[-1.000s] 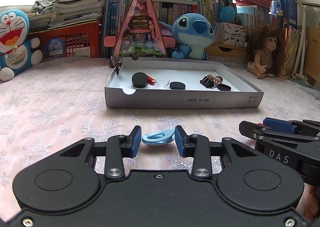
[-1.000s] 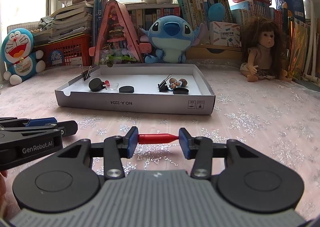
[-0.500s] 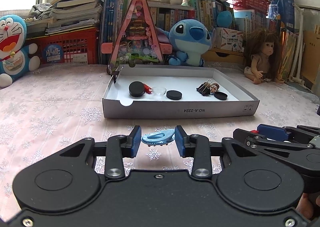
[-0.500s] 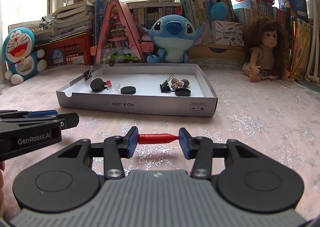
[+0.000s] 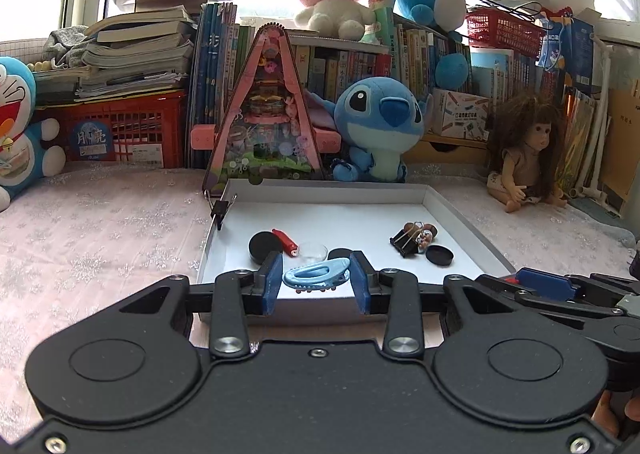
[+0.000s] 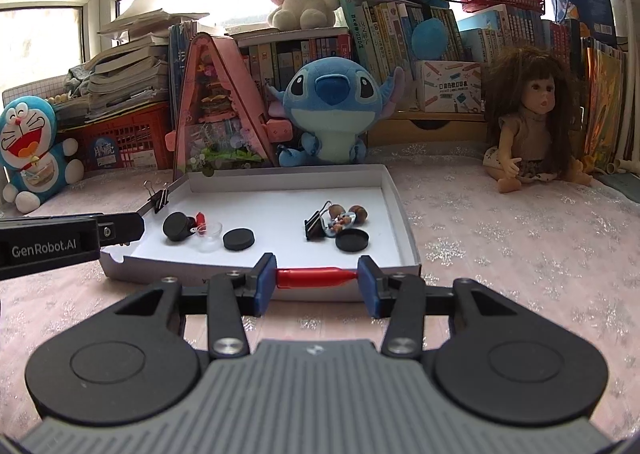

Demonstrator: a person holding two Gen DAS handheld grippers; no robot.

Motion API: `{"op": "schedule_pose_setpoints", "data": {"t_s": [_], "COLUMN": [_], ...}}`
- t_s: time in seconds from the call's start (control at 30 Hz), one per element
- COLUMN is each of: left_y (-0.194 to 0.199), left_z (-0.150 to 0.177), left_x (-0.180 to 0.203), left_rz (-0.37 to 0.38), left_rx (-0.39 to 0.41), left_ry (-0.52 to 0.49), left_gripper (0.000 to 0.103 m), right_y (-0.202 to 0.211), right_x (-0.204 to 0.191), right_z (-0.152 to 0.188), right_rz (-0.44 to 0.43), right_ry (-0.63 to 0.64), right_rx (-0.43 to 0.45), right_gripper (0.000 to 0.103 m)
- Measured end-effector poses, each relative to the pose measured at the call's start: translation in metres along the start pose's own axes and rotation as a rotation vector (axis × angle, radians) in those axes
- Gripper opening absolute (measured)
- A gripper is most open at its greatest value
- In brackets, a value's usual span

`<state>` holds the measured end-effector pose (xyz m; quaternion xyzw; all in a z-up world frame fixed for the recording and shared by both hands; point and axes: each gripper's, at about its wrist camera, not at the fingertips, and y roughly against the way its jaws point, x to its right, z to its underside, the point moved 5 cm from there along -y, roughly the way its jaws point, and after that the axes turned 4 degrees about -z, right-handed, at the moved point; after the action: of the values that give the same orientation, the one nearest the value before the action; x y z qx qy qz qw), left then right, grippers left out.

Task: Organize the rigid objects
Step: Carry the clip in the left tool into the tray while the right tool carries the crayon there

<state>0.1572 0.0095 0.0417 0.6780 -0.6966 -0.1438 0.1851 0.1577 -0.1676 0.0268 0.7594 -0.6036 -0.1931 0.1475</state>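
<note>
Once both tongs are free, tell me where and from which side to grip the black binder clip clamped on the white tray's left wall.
Grip the black binder clip across its black body, coming from above. It sits astride the white cardboard tray wall with its wire handles pointing up and outward, so the flat sides face inward and outward. Pulling straight up should probably slide it off the wall.

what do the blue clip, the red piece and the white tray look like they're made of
Blue clip: likely moulded plastic, light blue with a soft sheen and small teeth along its lower edge.
Red piece: probably glossy plastic, given the smooth surface and bright highlight; hard to confirm.
White tray: looks like matte cardboard, with thin folded walls and printing on the front.
</note>
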Motion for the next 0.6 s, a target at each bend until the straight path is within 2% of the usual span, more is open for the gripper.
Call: {"op": "schedule_pose_setpoints", "data": {"t_s": [0.23, 0.4, 0.5, 0.6], "left_y": [-0.036, -0.07, -0.095, -0.121], "left_z": [-0.03, -0.051, -0.06, -0.066], "left_x": [-0.002, -0.004, -0.006, -0.007], "left_rz": [0.032, 0.073, 0.068, 0.072], "left_rx": [-0.047, -0.134, -0.168, -0.209], "left_ry": [0.003, 0.023, 0.043, 0.058], "left_gripper": [0.034, 0.034, 0.034, 0.034], "right_y": [-0.026, -0.05, -0.068, -0.094], "right_x": [0.018, 0.027, 0.031, 0.039], "right_z": [-0.027, -0.05, -0.066, -0.077], "right_rz": [-0.024, -0.062, -0.084, -0.124], "right_ry": [-0.054, -0.094, -0.084, -0.131], "right_rx": [-0.051, -0.11, -0.138, -0.206], "right_gripper": [0.049, 0.049, 0.049, 0.049]}}
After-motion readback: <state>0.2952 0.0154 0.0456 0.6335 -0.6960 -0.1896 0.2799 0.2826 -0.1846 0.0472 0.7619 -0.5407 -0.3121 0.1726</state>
